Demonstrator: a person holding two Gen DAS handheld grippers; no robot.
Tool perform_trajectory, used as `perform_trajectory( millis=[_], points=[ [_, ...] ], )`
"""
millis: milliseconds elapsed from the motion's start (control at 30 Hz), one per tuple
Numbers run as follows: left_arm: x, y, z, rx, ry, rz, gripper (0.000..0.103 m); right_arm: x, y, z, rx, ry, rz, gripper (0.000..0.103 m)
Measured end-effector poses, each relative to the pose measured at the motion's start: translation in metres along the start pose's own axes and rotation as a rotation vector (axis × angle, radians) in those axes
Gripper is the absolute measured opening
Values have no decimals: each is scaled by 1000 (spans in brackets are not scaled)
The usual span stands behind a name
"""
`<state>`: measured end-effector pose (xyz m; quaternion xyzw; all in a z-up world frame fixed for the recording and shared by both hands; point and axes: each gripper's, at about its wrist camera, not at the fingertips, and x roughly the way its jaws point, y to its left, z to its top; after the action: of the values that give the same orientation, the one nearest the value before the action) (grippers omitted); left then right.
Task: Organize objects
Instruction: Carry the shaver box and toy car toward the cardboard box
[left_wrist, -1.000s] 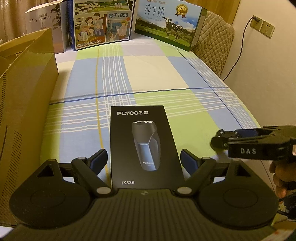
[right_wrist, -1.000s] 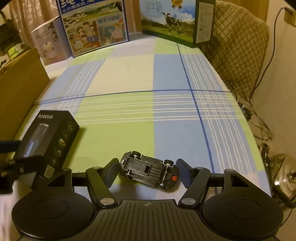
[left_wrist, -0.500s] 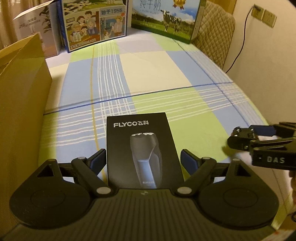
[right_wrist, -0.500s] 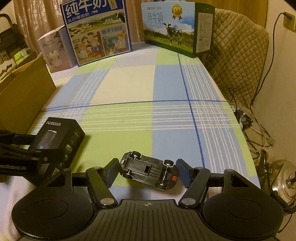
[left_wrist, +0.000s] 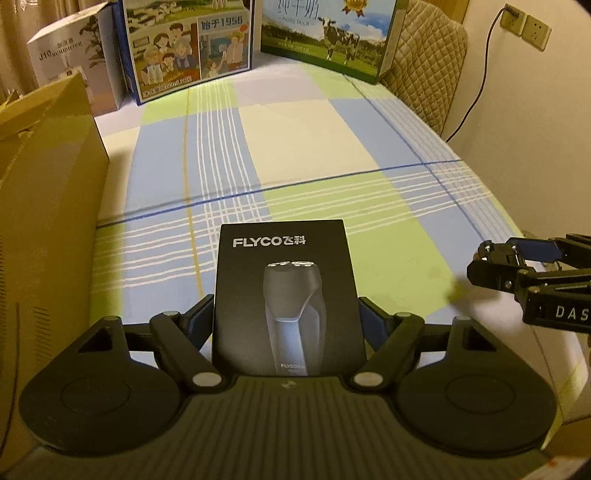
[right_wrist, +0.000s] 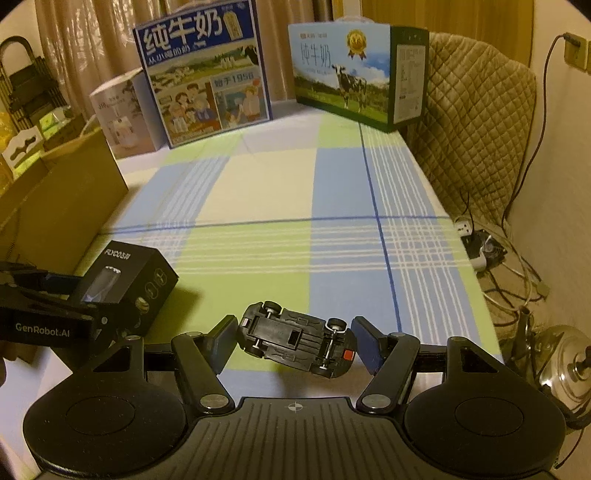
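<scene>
Looking across the bed (left_wrist: 295, 140) with its checked sheet, I start from the biggest things: a large cardboard box (left_wrist: 44, 206) stands along the left edge, and two milk cartons (right_wrist: 207, 74) plus a white humidifier box (left_wrist: 70, 55) line the far edge. None of these looks like it needs moving.

Next down in size is the black shaver box (left_wrist: 286, 295). My left gripper (left_wrist: 286, 321) has it between its fingers near the front edge, left of centre; the fingers press against both long sides, and from the right wrist view the box looks lifted and tilted off the sheet rather than lying flat, so I judge it is held.

Smallest is the toy car (right_wrist: 295, 339), upside down with its chassis and wheels facing me. It sits between the fingers of my right gripper (right_wrist: 295, 341), near the front edge and right of the shaver box. The left finger touches the car's nose; at the tail I see a slight gap, so I cannot tell whether the pinch is firm.

As for progress, I judge both items are picked up but neither is placed. The open cardboard box on the left seems the likely destination, though nothing confirms that yet.
</scene>
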<state>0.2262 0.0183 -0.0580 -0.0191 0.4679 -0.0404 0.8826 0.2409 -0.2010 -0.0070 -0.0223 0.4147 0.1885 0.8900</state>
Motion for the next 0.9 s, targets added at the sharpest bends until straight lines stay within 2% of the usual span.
perform_trajectory(
  millis=[333, 633, 900],
  points=[
    [-68, -1, 2, -30, -94, -13, 76, -55, 16, 15, 3, -81, 21, 64],
    [-133, 7, -9, -43, -162, 3, 76, -104, 49, 19, -17, -136, 63, 64],
    [-182, 23, -20, -64, -220, 30, 76, -130, 83, 15, -47, -159, 106, 64]
  ],
)
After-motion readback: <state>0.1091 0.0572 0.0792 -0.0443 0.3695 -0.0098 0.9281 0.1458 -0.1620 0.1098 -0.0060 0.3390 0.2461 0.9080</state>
